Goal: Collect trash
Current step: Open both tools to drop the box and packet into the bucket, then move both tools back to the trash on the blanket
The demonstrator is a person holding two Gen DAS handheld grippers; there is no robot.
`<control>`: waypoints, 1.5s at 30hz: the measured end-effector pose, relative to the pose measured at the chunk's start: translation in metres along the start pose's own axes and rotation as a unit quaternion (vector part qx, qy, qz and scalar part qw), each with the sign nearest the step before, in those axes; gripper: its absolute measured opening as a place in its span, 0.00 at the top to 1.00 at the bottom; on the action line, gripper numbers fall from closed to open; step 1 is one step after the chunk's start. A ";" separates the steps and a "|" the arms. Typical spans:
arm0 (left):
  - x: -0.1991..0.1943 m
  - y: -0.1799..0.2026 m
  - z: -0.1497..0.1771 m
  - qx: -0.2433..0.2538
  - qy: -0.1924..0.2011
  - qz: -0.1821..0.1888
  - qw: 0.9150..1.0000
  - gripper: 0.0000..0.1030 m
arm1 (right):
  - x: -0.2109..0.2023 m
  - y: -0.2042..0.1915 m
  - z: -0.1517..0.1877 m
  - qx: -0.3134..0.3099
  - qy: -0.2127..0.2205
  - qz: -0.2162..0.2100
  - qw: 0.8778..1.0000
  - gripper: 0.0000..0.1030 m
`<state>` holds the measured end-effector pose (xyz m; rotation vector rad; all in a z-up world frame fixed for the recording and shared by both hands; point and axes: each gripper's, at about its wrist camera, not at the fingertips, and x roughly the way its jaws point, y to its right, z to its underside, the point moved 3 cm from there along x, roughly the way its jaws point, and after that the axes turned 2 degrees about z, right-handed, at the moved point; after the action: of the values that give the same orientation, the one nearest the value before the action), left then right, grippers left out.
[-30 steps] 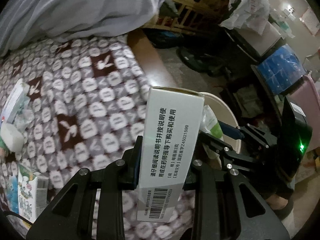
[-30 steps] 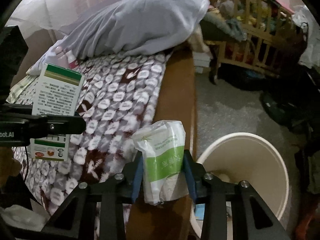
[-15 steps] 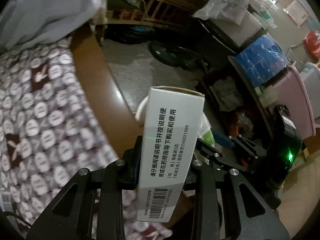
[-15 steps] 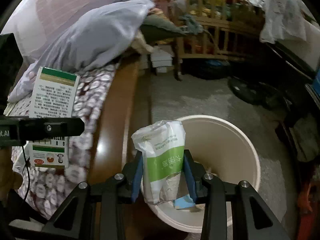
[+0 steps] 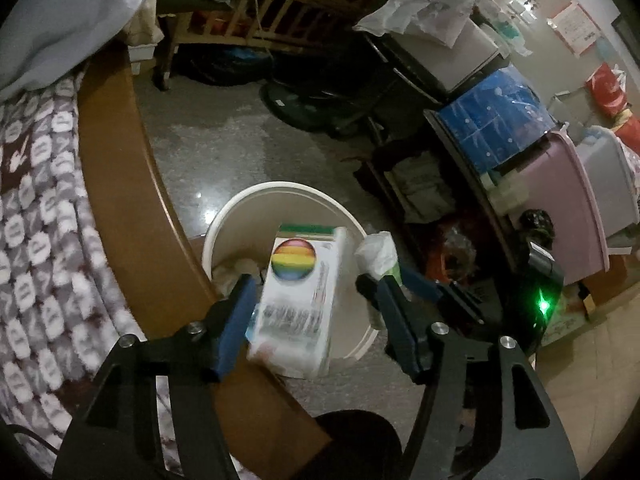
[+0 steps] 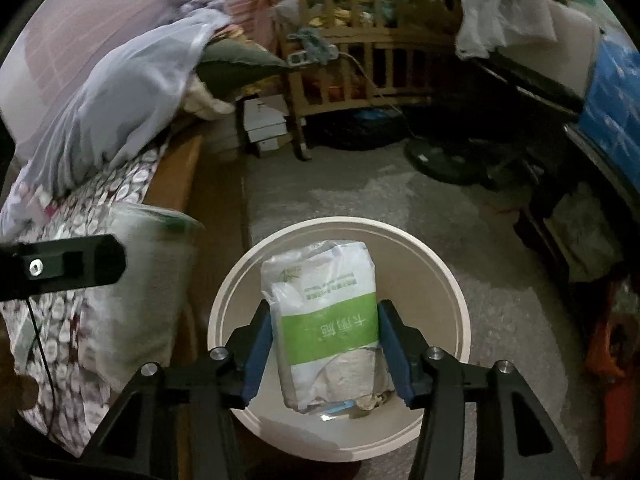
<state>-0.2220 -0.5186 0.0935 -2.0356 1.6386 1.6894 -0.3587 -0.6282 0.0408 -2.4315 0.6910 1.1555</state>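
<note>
The left gripper (image 5: 316, 312) stands spread, its stiff, light carton (image 5: 298, 300) loose and tipping over the bin (image 5: 224, 224). The right gripper (image 6: 326, 348) clamps a soft, crinkly tissue pack (image 6: 326, 320) mid-body over the same smooth, round cream bin; it looks light, crushable, slippery

Cream bin (image 6: 448, 280), green-banded packet (image 6: 328, 324), seemingly rainbow-dotted box (image 5: 296, 296).
</note>
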 end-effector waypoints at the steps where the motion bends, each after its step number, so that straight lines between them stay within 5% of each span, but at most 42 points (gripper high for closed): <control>1: -0.002 -0.002 0.001 0.000 0.000 -0.001 1.000 0.40 | 0.000 0.002 0.000 0.005 -0.001 0.000 1.000 0.51; 11: -0.032 -0.030 0.020 0.009 0.024 -0.099 0.995 0.40 | 0.010 -0.012 0.005 0.002 -0.021 -0.008 1.000 0.47; 13: -0.037 -0.037 0.024 0.009 0.027 -0.111 0.993 0.40 | 0.012 -0.015 0.007 0.001 -0.027 -0.004 1.000 0.41; 24: -0.076 -0.075 0.047 0.004 0.045 -0.183 0.982 0.40 | 0.000 -0.059 0.002 -0.008 -0.023 -0.040 0.999 0.40; 36: -0.143 -0.133 0.075 -0.027 0.065 -0.253 0.965 0.40 | -0.014 -0.161 -0.007 -0.075 -0.009 -0.092 0.993 0.39; 45: -0.216 -0.193 0.102 -0.080 0.084 -0.293 0.949 0.40 | -0.003 -0.261 -0.002 -0.139 -0.030 -0.154 0.978 0.39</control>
<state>-0.1255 -0.2274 0.1017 -2.4626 0.7968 1.4916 -0.2105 -0.4154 0.0728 -2.5967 0.1285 1.2570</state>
